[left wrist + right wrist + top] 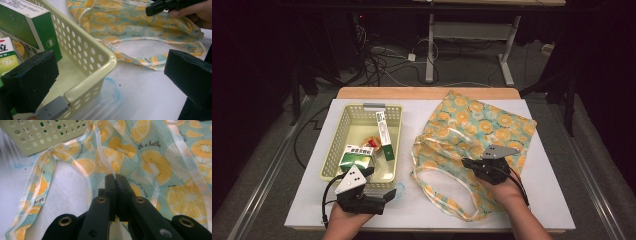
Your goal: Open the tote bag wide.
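Fruit-print cloth bag [472,135] spread flat at right of worktop [422,200], edge pinched in closed right claw [115,178]. Pale yellow basket [337,145] at left, holding green boxes [354,156]. Left claw [110,75] open, straddling near basket corner.

Table brightly lit (surroundings dark), close views slightly soft

Black grippers [469,163] — grey plates, seemingly brass-coloured screws
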`<state>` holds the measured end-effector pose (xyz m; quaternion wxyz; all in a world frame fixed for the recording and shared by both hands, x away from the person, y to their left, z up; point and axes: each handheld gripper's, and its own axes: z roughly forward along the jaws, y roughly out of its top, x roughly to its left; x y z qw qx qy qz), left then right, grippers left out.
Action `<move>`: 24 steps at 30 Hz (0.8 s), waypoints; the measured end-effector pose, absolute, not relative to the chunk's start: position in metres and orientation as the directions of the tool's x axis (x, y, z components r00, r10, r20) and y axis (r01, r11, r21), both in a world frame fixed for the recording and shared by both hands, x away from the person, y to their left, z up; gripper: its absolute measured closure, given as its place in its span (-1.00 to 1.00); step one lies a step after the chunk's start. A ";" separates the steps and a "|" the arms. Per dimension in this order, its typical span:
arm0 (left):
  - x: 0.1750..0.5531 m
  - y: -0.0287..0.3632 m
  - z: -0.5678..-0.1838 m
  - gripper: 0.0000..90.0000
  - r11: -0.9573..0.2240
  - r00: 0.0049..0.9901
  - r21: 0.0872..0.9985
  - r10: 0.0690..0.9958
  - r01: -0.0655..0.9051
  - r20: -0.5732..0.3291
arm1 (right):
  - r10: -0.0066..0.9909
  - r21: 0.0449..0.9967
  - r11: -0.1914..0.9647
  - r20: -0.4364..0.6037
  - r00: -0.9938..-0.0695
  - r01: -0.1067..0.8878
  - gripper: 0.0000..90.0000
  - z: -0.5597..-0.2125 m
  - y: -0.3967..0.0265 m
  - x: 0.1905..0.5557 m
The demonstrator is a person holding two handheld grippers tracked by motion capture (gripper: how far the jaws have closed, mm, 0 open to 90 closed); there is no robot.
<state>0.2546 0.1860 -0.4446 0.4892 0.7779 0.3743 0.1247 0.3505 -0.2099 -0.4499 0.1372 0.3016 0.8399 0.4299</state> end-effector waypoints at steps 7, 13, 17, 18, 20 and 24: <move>0.256 0.188 -0.445 -1.00 -0.234 0.682 0.853 0.709 0.466 -0.178 | 0.637 0.815 0.432 0.027 -0.771 0.386 1.00 -0.443 -0.209 0.354; 0.256 0.187 -0.446 -1.00 -0.238 0.685 0.853 0.707 0.465 -0.176 | 0.656 0.816 0.418 0.032 -0.754 0.399 1.00 -0.437 -0.210 0.361; 0.256 0.187 -0.446 -1.00 -0.240 0.685 0.851 0.707 0.467 -0.176 | 0.669 0.835 0.370 0.065 -0.741 0.407 1.00 -0.438 -0.213 0.364; 0.256 0.187 -0.446 -1.00 -0.240 0.685 0.851 0.707 0.467 -0.176 | 0.671 0.841 0.358 0.070 -0.738 0.405 1.00 -0.439 -0.213 0.364; 0.256 0.187 -0.446 -1.00 -0.241 0.685 0.850 0.707 0.468 -0.176 | 0.669 0.844 0.366 0.055 -0.741 0.392 1.00 -0.438 -0.212 0.364; 0.256 0.190 -0.446 -1.00 -0.235 0.679 0.852 0.712 0.469 -0.177 | 0.682 0.859 0.351 0.038 -0.731 0.373 1.00 -0.435 -0.214 0.360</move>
